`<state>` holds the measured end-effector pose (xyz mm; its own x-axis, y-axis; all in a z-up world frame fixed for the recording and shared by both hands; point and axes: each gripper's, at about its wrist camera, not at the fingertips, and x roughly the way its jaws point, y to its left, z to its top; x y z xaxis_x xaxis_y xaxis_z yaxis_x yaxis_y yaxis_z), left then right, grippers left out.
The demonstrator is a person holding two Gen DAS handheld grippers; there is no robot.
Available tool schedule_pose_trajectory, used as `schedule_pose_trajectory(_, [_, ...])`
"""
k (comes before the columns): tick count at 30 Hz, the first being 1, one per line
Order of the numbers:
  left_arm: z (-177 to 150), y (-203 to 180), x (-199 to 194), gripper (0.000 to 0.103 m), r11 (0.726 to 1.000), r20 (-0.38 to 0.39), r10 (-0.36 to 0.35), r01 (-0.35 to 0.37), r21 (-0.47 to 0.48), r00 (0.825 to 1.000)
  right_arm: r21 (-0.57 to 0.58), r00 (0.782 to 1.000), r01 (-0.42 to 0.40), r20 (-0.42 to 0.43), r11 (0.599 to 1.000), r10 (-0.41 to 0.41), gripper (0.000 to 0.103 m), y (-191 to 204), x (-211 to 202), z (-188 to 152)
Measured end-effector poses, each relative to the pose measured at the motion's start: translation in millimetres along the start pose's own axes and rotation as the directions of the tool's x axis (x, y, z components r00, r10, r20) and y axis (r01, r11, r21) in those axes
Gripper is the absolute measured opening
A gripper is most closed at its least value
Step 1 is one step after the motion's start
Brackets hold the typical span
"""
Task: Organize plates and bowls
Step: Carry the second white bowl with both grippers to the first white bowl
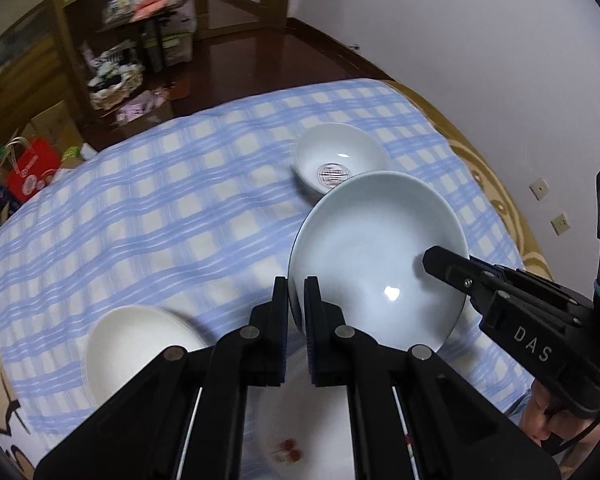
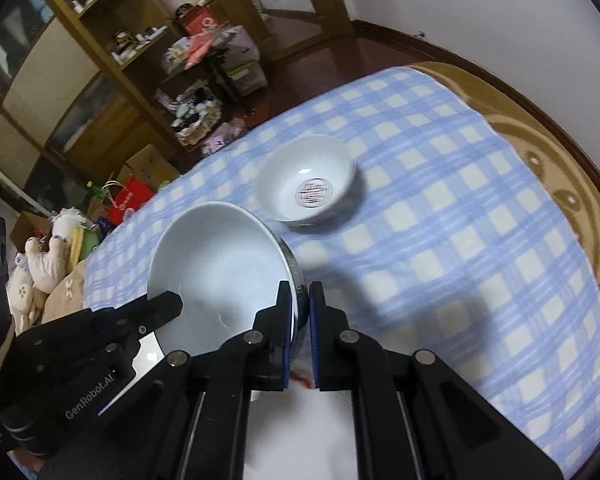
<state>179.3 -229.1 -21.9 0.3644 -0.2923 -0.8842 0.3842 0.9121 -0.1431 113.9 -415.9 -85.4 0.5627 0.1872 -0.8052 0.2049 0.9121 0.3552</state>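
A large white deep plate (image 1: 372, 248) (image 2: 220, 264) hangs tilted above the blue-checked tablecloth (image 1: 160, 208) (image 2: 460, 240), held by both grippers. My left gripper (image 1: 296, 280) (image 2: 168, 304) is shut on its left rim. On the opposite rim my right gripper (image 2: 300, 286) (image 1: 436, 260) is shut. Just beyond stands a small white bowl (image 1: 340, 156) (image 2: 308, 184) with a red seal inside. A white plate (image 1: 132, 344) lies at the near left. Under the grippers lies another white plate (image 1: 292, 420) (image 2: 300, 432) with a red mark, mostly hidden.
The round table's brown patterned edge (image 1: 496, 184) (image 2: 560, 168) curves along the right, close to a white wall. Past the far edge are a dark wooden floor, wooden shelves (image 2: 100, 60) with clutter, boxes and a red bag (image 1: 28, 168). A hand (image 1: 548, 416) grips the right handle.
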Motion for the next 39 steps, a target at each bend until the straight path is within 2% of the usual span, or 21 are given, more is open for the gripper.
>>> schedule_pose_trajectory(6, [-14, 37, -24, 0.008, 0.999, 0.017, 0.034, -0.033, -0.029, 0.999, -0.038, 0.998, -0.055, -0.012, 0.998, 0.055, 0.009, 38, 8, -13])
schedule_pose_trajectory(19, [-52, 92, -59, 0.008, 0.994, 0.039, 0.089, -0.086, -0.059, 0.995, -0.135, 0.996, -0.089, 0.007, 0.987, 0.091, 0.009, 107, 8, -38])
schedule_pose_trajectory(29, [-82, 120, -47, 0.009, 0.993, -0.003, 0.094, -0.094, -0.066, 0.996, -0.216, 0.998, -0.069, -0.03, 0.974, 0.064, 0.01, 135, 22, -64])
schedule_pose_trajectory(39, [-95, 140, -24, 0.009, 0.99, -0.039, 0.095, -0.099, -0.099, 0.995, -0.233, 0.996, -0.078, -0.061, 0.969, 0.065, 0.01, 142, 46, -78])
